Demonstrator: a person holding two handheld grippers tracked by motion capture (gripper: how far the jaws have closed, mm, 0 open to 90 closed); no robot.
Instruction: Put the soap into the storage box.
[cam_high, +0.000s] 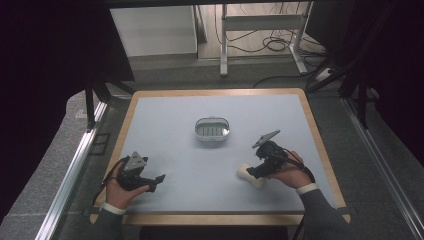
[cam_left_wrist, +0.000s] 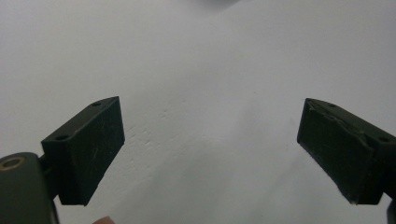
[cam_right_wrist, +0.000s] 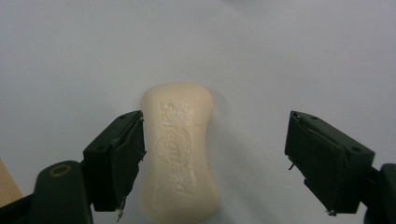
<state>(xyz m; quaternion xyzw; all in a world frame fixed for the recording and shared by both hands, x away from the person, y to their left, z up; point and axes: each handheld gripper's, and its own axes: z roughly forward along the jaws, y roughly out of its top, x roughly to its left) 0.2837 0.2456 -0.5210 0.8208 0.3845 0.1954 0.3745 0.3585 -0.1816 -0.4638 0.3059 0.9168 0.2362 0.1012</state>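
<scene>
right claw (cam_right_wrist: 212, 163) open, soap bar (cam_right_wrist: 180, 154) off-centre by one jaw | may slip sideways | left claw (cam_left_wrist: 210, 154) open, holds nothing

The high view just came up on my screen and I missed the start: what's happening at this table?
A person holds a gripper in each hand. The right gripper is open over a bar of soap lying flat on the table, one finger beside its edge. The left gripper is open over bare tabletop. A soap dish sits mid-table, apart.
</scene>
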